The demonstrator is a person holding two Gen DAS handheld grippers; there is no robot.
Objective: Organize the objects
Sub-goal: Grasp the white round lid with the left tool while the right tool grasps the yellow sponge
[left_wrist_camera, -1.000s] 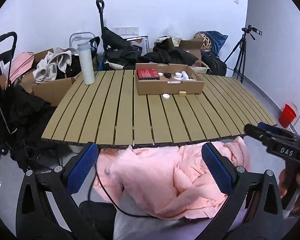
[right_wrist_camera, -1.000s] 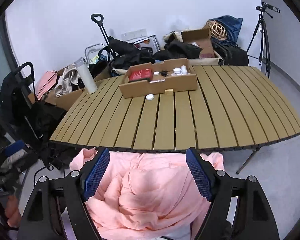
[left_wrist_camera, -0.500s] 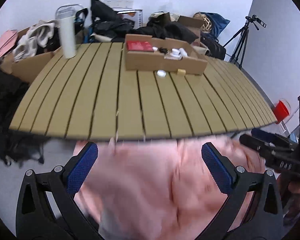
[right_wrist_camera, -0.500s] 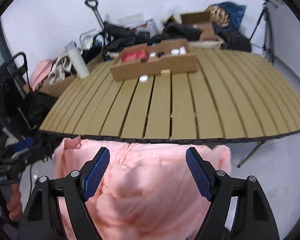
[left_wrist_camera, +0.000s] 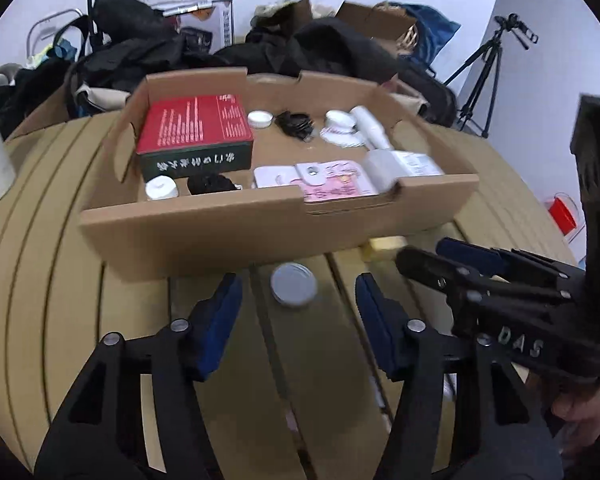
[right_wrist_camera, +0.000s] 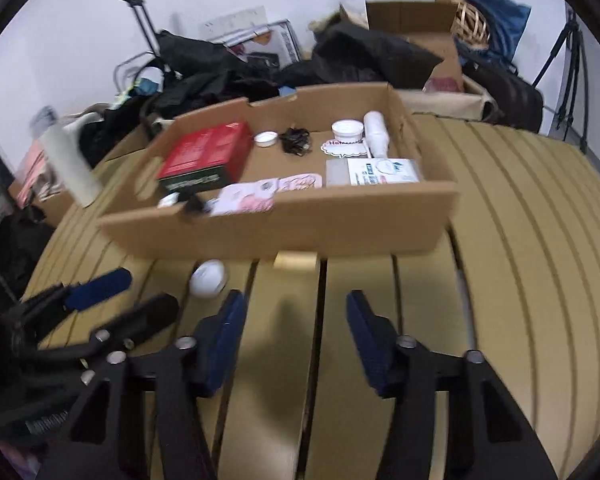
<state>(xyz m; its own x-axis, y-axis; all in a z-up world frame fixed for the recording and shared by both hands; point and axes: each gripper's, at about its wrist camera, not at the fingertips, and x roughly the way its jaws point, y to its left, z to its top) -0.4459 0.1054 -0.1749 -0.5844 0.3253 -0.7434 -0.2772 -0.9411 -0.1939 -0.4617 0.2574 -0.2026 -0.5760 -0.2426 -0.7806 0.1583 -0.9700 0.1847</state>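
Left wrist view showed the left gripper point(left_wrist_camera: 298, 312) wide open and empty, framing a small round lid point(left_wrist_camera: 294, 284). It looked light, rigid and flat, best pinched across its rim. The right gripper point(right_wrist_camera: 294, 330) was also spread and held nothing.

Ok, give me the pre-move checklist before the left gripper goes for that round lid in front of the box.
1. Left gripper open, nothing between its fingers: ok.
2. Round white lid lined up between the left fingers: ok, it lies just ahead of the tips.
3. Lid free on the slatted table, outside the cardboard box: ok.
4. Right gripper open and empty: ok.
5. Right gripper clear of the left one's path: cannot tell; its fingers reach in close beside the left gripper, near the small yellow block.
6. Free room in the box for the lid: ok, bare floor shows mid-box.
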